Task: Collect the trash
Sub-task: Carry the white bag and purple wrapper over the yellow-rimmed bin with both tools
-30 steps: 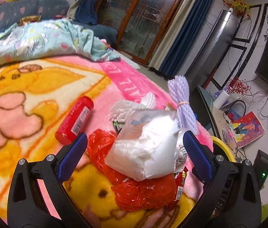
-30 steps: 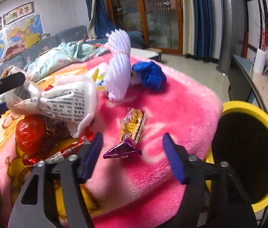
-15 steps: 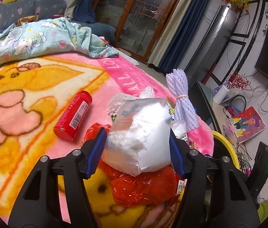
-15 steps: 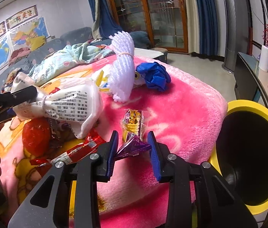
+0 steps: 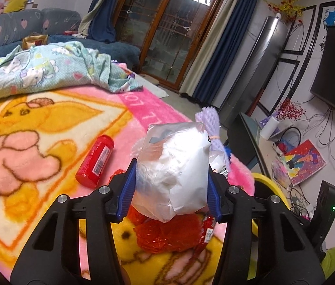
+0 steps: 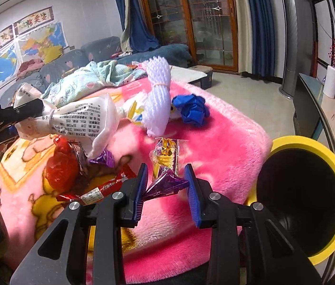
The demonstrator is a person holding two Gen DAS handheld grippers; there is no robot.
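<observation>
My left gripper [image 5: 171,187] is shut on a white plastic bag [image 5: 174,168] and holds it above the pink blanket [image 5: 36,123]. The bag also shows in the right wrist view [image 6: 72,121], raised over a red crumpled bag [image 6: 60,166]. My right gripper [image 6: 166,187] is shut on a purple and gold snack wrapper [image 6: 165,166] at the blanket's near edge. The yellow-rimmed trash bin [image 6: 310,197] stands open just to its right.
A red bottle [image 5: 96,161] lies on the blanket left of the bag. White foam netting [image 6: 157,95], a blue crumpled bag [image 6: 192,109] and a red wrapper [image 6: 96,190] lie on the blanket. A bedsheet [image 5: 36,71] is heaped behind.
Both grippers closed from open: the left on the white bag and lifted it, the right on the purple wrapper.
</observation>
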